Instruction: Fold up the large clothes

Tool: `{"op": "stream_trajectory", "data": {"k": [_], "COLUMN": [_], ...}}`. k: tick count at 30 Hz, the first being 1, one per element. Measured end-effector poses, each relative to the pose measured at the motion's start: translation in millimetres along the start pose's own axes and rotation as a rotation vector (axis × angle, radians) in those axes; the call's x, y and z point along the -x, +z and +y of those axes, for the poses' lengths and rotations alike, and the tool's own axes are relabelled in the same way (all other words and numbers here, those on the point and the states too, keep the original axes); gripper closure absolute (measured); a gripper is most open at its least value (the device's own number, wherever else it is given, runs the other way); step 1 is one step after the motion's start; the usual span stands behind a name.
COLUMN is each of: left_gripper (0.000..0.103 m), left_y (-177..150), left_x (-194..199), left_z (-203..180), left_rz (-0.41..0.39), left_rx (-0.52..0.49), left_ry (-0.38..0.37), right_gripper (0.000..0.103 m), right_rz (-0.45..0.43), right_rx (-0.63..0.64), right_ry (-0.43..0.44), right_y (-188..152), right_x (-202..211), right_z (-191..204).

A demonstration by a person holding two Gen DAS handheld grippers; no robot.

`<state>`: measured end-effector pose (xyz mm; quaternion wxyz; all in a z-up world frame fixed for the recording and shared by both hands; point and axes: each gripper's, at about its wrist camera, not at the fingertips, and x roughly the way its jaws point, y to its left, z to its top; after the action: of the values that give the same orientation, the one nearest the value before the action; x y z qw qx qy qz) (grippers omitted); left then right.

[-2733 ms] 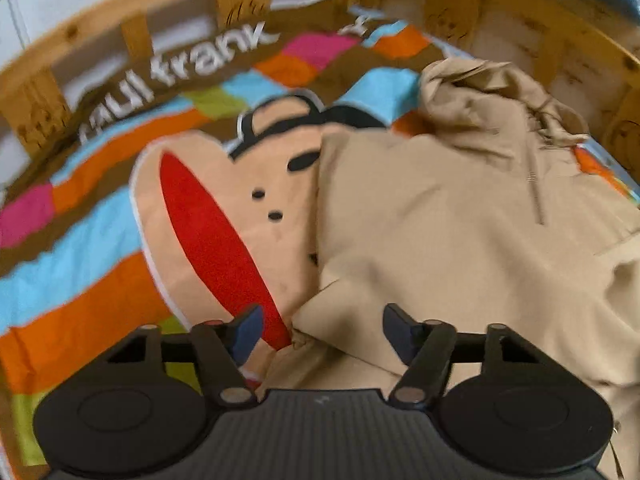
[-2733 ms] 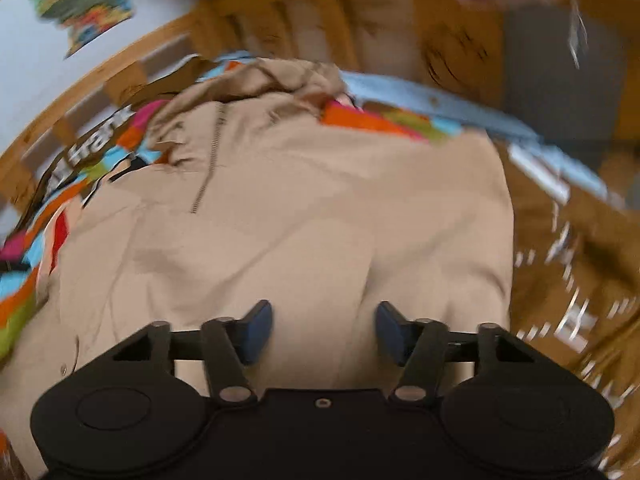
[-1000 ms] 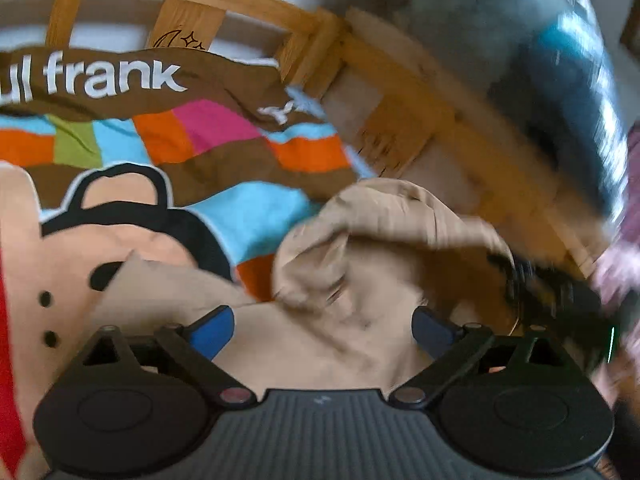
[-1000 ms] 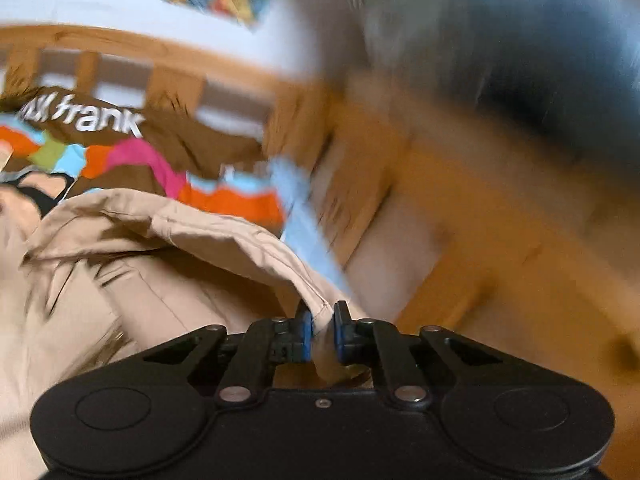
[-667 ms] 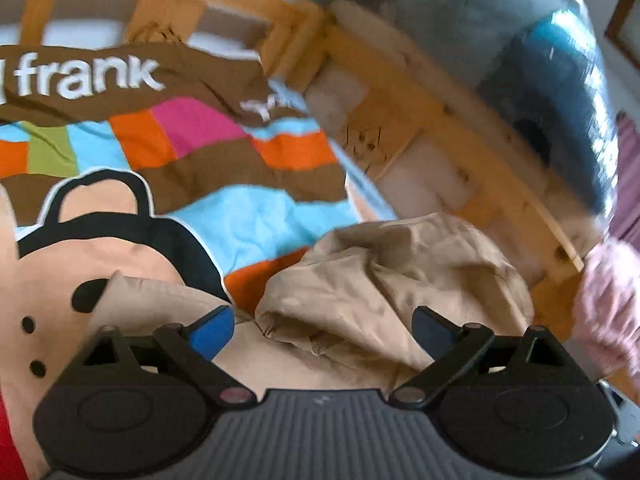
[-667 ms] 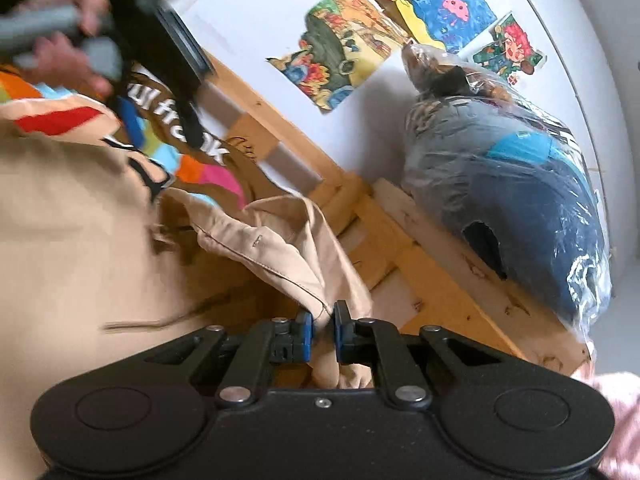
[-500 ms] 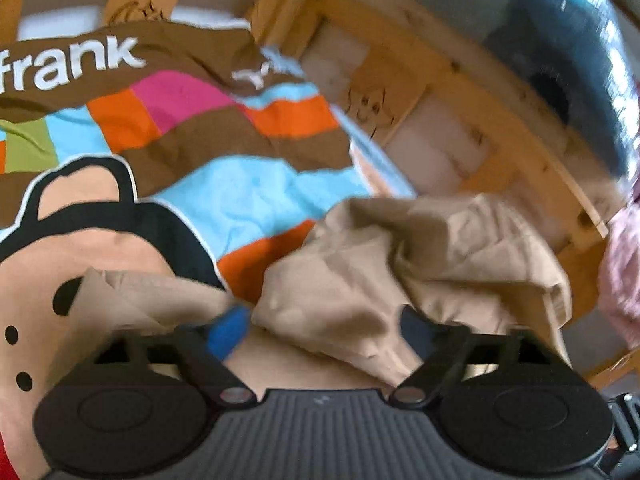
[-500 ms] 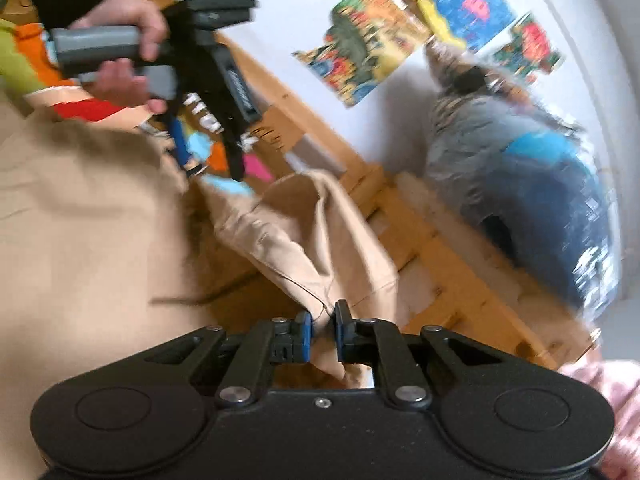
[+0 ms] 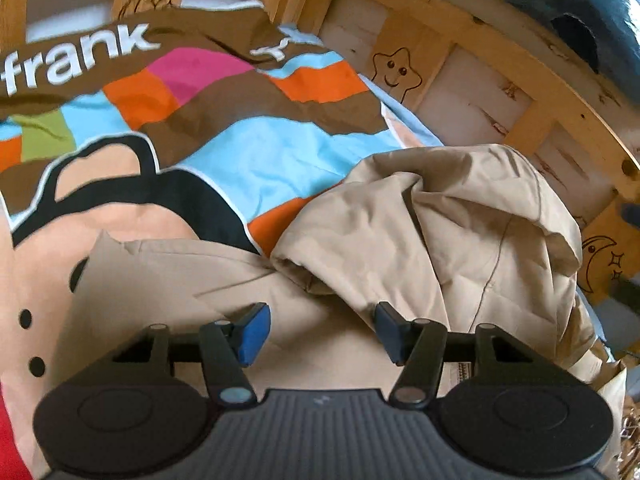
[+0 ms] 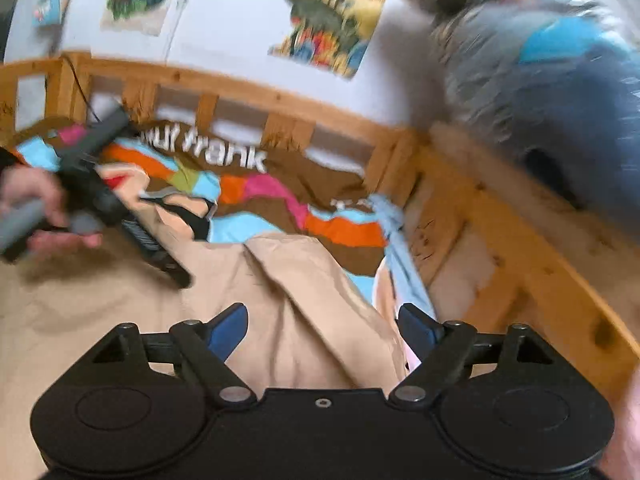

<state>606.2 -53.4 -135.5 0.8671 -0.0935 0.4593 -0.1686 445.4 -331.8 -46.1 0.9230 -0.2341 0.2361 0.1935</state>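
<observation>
A beige hooded jacket (image 9: 420, 240) lies on a colourful bedspread (image 9: 240, 120). Its hood is bunched at the top right, close to the wooden bed rail. My left gripper (image 9: 318, 334) is open and empty, just above the jacket's collar below the hood. My right gripper (image 10: 324, 330) is open and empty above a fold of the same jacket (image 10: 304, 300). The left gripper also shows in the right wrist view (image 10: 176, 276), held by a hand at the left over the jacket.
A wooden bed rail (image 9: 500, 64) with drawn stars and a moon runs along the far and right sides. A large dark blue bundle in clear plastic (image 10: 560, 80) sits beyond the rail. Posters (image 10: 332, 12) hang on the white wall.
My right gripper has let go of the jacket's hood and now stands open. The hood has dropped onto the bed. My left gripper has narrowed its opening and moved closer to the collar.
</observation>
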Motion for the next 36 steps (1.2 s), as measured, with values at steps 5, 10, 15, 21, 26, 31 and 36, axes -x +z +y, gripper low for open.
{"op": "stream_trajectory", "data": {"k": [5,10,15,21,26,31,36], "left_gripper": [0.041,0.076,0.092,0.095,0.09,0.067,0.037], "left_y": [-12.0,-7.0,0.1,-0.3,-42.9,-75.0,-64.8], "left_x": [45.5,44.6,-1.9,-16.8,18.8,71.4,69.3], "left_z": [-7.1,-30.6,-58.8,-53.0,-20.4,36.8,60.7], "left_rz": [-0.184,-0.128,0.005,-0.001,0.047,0.027,0.037], "left_rx": [-0.017,-0.043,-0.039,0.104,0.032,0.195,0.445], "left_ry": [-0.122,-0.349,-0.253,-0.239,-0.26,-0.424,-0.593], "right_gripper": [0.096,0.103,0.103,0.103,0.103,0.103,0.103], "right_rz": [0.11,-0.003,-0.137,-0.215,-0.211,-0.221,-0.223], "right_rx": [-0.08,-0.167,-0.157,-0.118,-0.029,0.086,0.19], "right_ry": [-0.012,-0.024,-0.02,0.04,-0.012,-0.039,-0.036], "right_y": [4.4,9.4,31.5,18.4,-7.5,-19.8,-28.5], "right_x": [-48.8,-23.2,26.0,88.6,108.8,126.2,135.6], "right_z": [-13.4,-18.6,-7.6,31.9,57.7,88.9,114.5]}}
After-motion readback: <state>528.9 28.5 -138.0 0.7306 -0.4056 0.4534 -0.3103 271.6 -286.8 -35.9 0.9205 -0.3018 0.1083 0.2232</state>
